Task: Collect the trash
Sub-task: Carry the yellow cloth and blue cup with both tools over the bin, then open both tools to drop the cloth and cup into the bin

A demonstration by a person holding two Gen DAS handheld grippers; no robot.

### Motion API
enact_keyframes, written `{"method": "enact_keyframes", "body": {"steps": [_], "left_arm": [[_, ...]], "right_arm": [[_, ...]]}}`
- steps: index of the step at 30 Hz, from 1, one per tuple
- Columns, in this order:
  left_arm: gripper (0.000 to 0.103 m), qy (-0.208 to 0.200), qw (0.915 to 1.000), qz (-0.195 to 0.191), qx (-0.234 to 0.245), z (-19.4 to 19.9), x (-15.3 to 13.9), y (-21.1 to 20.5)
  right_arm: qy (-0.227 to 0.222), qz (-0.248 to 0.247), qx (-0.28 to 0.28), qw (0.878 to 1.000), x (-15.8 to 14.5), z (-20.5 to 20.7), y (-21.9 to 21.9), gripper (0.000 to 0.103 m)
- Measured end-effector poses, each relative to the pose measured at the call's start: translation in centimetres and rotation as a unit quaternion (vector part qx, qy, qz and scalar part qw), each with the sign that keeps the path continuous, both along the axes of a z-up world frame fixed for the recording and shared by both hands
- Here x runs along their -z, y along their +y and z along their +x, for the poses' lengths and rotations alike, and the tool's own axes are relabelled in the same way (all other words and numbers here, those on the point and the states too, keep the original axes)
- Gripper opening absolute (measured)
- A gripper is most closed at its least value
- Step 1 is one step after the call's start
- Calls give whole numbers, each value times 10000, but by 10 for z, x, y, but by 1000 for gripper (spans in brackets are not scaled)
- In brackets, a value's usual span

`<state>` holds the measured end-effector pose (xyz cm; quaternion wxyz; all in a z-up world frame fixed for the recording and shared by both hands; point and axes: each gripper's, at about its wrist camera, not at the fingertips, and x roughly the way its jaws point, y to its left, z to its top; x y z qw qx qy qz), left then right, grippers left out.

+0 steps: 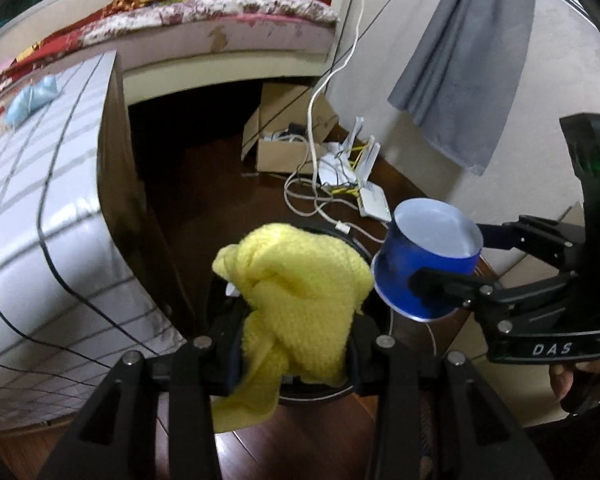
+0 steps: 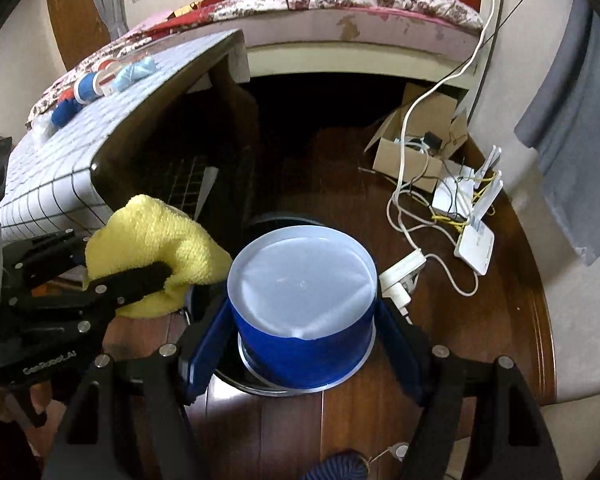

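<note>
Bin (image 2: pixel 260 220): dark, round, on the floor below both grippers; contents hidden.
Box (image 1: pixel 278 148): open cardboard, beyond the grippers; cables inside.
Cup (image 2: pixel 300 304): one, blue, white inside, empty, mouth up.
Cloth (image 1: pixel 296 292): one, yellow, bunched.
Left gripper (image 1: pixel 296 344): clamped on the cloth, which hangs between its fingers over the bin rim.
Right gripper (image 2: pixel 300 344): closed on the cup's sides, just right of the cloth, above the bin.
Table (image 2: pixel 60 168): left of both grippers, several small items on it.

Yellow cloth (image 1: pixel 296 300) and blue cup (image 2: pixel 304 320) hide most of the bin (image 2: pixel 260 220).
</note>
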<state>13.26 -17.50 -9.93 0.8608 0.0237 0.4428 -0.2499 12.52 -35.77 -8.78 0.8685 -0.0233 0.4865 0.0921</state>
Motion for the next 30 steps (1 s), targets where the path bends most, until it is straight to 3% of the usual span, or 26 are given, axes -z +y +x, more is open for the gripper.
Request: {"method": "enact_keyframes", "body": {"steps": [10, 13, 14, 19, 22, 24, 30], "left_arm": [[43, 379, 9993, -38, 42, 13, 31, -3], [72, 492, 9988, 56, -23, 17, 42, -5], [80, 520, 9986, 38, -53, 17, 45, -4], [82, 583, 9980, 63, -247, 20, 51, 0], [88, 517, 9981, 126, -301, 19, 49, 2], [88, 479, 9982, 147, -318, 17, 46, 3], [89, 361, 9986, 199, -336, 14, 37, 4]], "right_arm": [[357, 214, -7, 9991, 33, 21, -1, 75], [415, 276, 147, 9987, 41, 30, -5, 77], [427, 215, 251, 9985, 43, 32, -8, 84], [500, 340, 799, 9950, 44, 37, -36, 89], [462, 352, 978, 9935, 42, 35, -44, 93], [419, 297, 981, 9938, 40, 32, -43, 99], [362, 211, 794, 9960, 36, 26, -31, 100]]}}
